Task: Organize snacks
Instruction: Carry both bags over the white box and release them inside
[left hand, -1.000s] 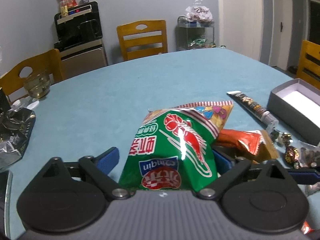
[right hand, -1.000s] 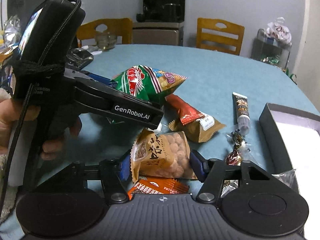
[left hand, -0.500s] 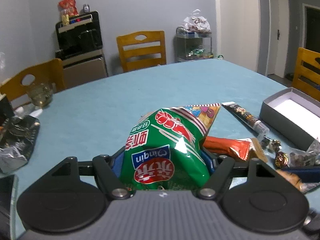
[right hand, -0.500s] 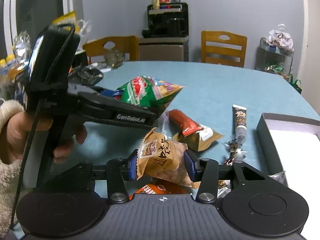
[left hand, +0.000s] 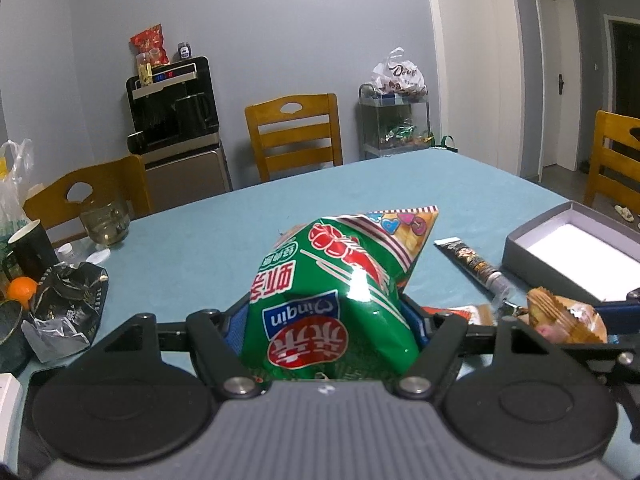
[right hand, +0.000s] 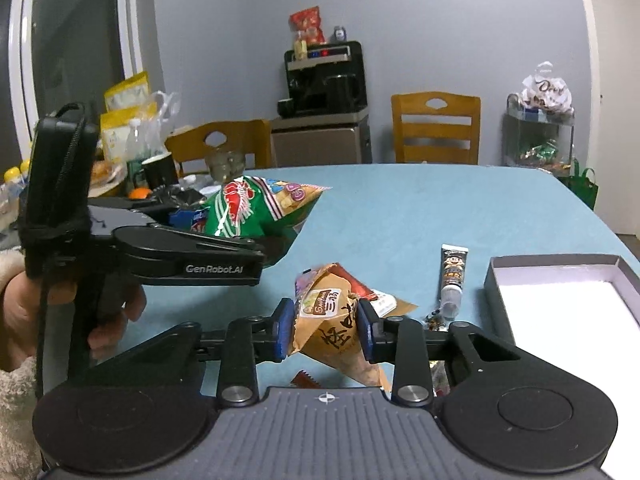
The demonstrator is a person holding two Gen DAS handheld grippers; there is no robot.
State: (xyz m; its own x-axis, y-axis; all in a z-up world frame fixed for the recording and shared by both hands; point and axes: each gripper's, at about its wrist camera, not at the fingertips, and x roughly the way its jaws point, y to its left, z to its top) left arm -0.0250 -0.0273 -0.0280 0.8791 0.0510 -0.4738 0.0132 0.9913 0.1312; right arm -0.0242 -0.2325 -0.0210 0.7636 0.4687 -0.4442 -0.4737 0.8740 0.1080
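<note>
My left gripper is shut on a green shrimp-chip bag and holds it above the blue table; the bag also shows in the right wrist view. My right gripper is shut on a tan peanut bag, lifted off the table; it also shows in the left wrist view. An open grey box with a white floor lies at the right. A red-and-tan packet lies under my right gripper.
A dark tube snack and wrapped candies lie left of the box. A crumpled black bag, an orange, a mug and a glass jar stand at the table's left. Wooden chairs surround the table.
Both grippers closed on their bags and lifted them. The green bag and the peanut bag now hang above the table, higher than before.
</note>
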